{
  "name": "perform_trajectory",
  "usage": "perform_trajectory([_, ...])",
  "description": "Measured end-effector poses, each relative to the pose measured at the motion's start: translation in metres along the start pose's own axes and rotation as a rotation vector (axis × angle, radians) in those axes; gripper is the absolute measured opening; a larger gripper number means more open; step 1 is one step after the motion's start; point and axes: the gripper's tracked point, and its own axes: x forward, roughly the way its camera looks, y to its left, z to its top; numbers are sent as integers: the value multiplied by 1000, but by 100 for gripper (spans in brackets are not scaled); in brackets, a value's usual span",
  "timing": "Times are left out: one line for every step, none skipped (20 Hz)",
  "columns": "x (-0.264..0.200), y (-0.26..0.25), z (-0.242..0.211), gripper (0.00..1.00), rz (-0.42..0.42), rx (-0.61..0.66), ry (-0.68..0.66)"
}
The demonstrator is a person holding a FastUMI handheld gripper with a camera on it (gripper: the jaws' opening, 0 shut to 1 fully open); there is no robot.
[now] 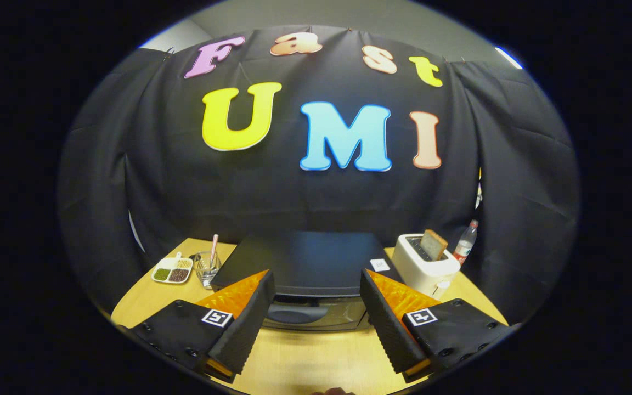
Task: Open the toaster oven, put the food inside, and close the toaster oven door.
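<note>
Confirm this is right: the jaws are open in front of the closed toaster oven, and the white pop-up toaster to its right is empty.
Not quite. The gripper view shows the white pop-up toaster holding a slice of bread that sticks up from its slot. The rest stands: the gripper has its jaws open in front of the closed toaster oven.

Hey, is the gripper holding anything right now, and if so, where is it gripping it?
Nothing is held. The gripper is open, its fingers spread with only air between them, just short of the toaster oven door.
</note>
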Motion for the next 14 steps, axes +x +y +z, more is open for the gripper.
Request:
perform_trajectory([-8,-10,9,99,-12,-1,-25])
perform_trajectory([-15,-20,13,99,-25,-5,-43])
perform_trajectory([-23,-30,19,99,-41,-9,-55])
perform_trajectory([-32,-37,24,99,-49,-9,-62])
perform_trajectory([-42,-43,25,99,-50,-7,-54])
perform_trajectory([-51,-46,24,99,-43,-1,-49])
perform_trajectory([-62,-47,26,99,-35,1,-62])
perform_trajectory([-64,-56,30,99,-40,-4,-76])
perform_trajectory([-72,-62,32,99,-48,-12,-89])
perform_trajectory([-81,-66,32,99,-51,-12,-99])
perform_trajectory([-89,-67,34,99,-47,-7,-107])
perform_trajectory([-95,-68,35,99,-44,-1,-115])
perform_trajectory([-100,-70,37,99,-47,9,-121])
perform_trajectory([-103,-73,39,99,-46,16,-130])
